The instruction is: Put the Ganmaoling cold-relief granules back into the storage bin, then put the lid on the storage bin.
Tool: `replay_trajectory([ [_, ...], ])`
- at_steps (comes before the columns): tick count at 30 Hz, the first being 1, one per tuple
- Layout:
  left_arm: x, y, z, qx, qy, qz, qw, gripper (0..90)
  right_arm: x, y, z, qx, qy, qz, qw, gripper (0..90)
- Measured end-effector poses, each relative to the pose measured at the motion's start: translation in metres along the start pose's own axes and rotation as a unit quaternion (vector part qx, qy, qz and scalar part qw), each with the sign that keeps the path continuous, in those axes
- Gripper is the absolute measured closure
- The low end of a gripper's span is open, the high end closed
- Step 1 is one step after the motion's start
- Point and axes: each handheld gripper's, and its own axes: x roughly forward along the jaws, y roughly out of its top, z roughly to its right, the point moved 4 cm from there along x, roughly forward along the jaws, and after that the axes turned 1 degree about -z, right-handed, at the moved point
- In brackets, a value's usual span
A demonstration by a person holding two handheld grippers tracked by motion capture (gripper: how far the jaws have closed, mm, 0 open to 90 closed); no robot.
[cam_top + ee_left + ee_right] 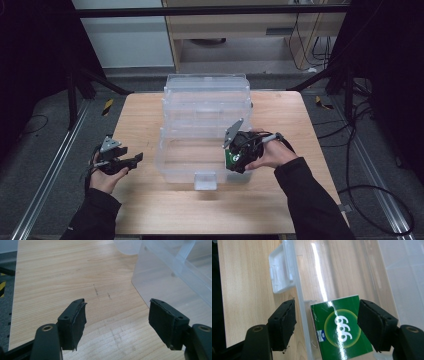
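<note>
A glossy green box, flat and rectangular, lies inside the clear plastic bin by its front wall, long axis along the right hand-held gripper. That gripper's jaws straddle box and wall, not pressing. The left hand-held gripper gapes wide over the woodgrain table.

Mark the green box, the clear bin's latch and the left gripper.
green box (340, 331), right gripper view, on its printed top face.
clear bin's latch (279, 272), right gripper view, on the white tab's middle.
left gripper (117, 322), left gripper view, midway between its open fingertips.
</note>
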Motion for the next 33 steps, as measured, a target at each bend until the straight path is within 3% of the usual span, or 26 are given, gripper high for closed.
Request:
replay_trajectory([
  [3,0.004,0.003,0.006,-0.034,-0.004,0.038,0.9987,29.2,0.003,0.003,-0.001,-0.004,0.003,0.006,1.0000,33.0],
  [4,0.004,0.004,0.006,-0.033,-0.004,0.038,0.9988,29.3,0.005,0.004,-0.002,-0.001,0.003,0.006,1.0000,33.1],
  [5,-0.002,0.001,0.000,0.009,-0.001,-0.003,1.0000,29.3,0.006,0.004,-0.002,-0.004,0.002,0.007,1.0000,33.3],
  [6,-0.002,0.001,0.000,0.010,-0.001,-0.003,0.9999,29.3,0.008,0.006,-0.003,-0.006,0.002,0.010,0.9999,33.8],
  [7,0.002,0.005,0.005,-0.022,-0.005,0.031,0.9993,29.4,0.009,0.006,-0.004,-0.005,0.003,0.011,0.9999,34.0],
  [8,-0.001,0.003,0.003,-0.005,-0.004,0.011,0.9999,29.7,0.011,0.007,-0.005,-0.010,0.005,0.012,0.9999,34.1],
  [9,0.002,0.006,0.006,-0.030,-0.007,0.039,0.9988,29.9,0.012,0.008,-0.006,-0.009,0.006,0.011,0.9999,34.5],
  [18,-0.001,0.008,0.005,-0.036,-0.010,0.044,0.9983,37.2,0.030,0.014,-0.012,-0.017,0.022,0.006,0.9996,37.3],
  [24,-0.001,0.008,0.003,-0.033,-0.009,0.047,0.9983,46.6,0.037,0.015,-0.014,-0.022,0.026,0.005,0.9994,40.8],
  [25,-0.006,0.005,-0.001,-0.001,-0.003,0.017,0.9999,48.0,0.037,0.014,-0.014,-0.023,0.027,0.003,0.9994,41.5],
  [27,-0.003,0.010,0.002,-0.025,-0.002,0.051,0.9984,50.5,0.038,0.014,-0.014,-0.024,0.027,0.004,0.9994,43.0],
  [28,-0.005,0.010,0.001,-0.016,-0.001,0.044,0.9989,51.6,0.038,0.014,-0.015,-0.024,0.030,0.005,0.9992,44.3],
  [29,-0.010,0.009,-0.003,0.006,0.000,0.023,0.9997,52.3,0.039,0.015,-0.016,-0.026,0.031,0.005,0.9992,44.6],
  [30,-0.011,0.010,-0.003,0.010,0.000,0.023,0.9997,53.0,0.040,0.015,-0.017,-0.028,0.032,0.003,0.9991,44.7],
  [31,-0.010,0.010,-0.002,0.006,0.000,0.029,0.9996,53.3,0.041,0.015,-0.018,-0.029,0.035,-0.002,0.9990,45.6],
  [32,-0.006,0.013,0.002,-0.026,-0.004,0.063,0.9977,53.2,0.042,0.016,-0.018,-0.029,0.037,-0.002,0.9989,46.7],
  [33,-0.004,0.014,0.004,-0.038,-0.007,0.076,0.9963,53.2,0.043,0.016,-0.018,-0.028,0.041,-0.005,0.9988,48.1],
])
